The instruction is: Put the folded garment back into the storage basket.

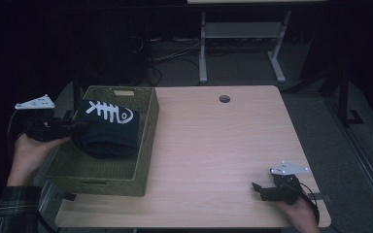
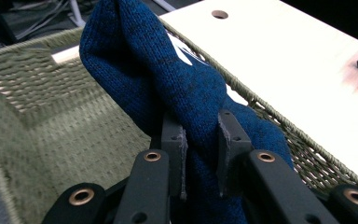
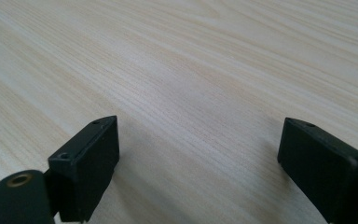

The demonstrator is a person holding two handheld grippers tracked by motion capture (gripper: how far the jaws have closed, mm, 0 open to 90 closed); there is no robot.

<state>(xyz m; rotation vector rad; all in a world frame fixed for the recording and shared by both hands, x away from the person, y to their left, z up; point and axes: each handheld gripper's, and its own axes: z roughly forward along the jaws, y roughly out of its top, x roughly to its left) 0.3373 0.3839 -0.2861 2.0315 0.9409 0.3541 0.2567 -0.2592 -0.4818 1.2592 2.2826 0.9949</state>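
Note:
A dark blue knitted garment (image 1: 108, 130) with a white fishbone print lies rolled in the green woven basket (image 1: 143, 158) at the table's left. My left gripper (image 1: 80, 125) reaches in from the basket's left side. In the left gripper view its jaws are shut on a fold of the blue garment (image 2: 177, 88), with the pads (image 2: 227, 140) pressing the knit from both sides. My right gripper (image 1: 257, 189) rests low over the bare wooden table near its front right corner. Its jaws stand wide open with nothing between the fingers (image 3: 93, 158).
The basket wall (image 2: 37, 107) rises close around the left gripper. The wooden table (image 1: 213, 145) has a round cable hole (image 1: 224, 99) near its far edge. Beyond the table stand a white desk frame (image 1: 203, 48) and cables on the dark floor.

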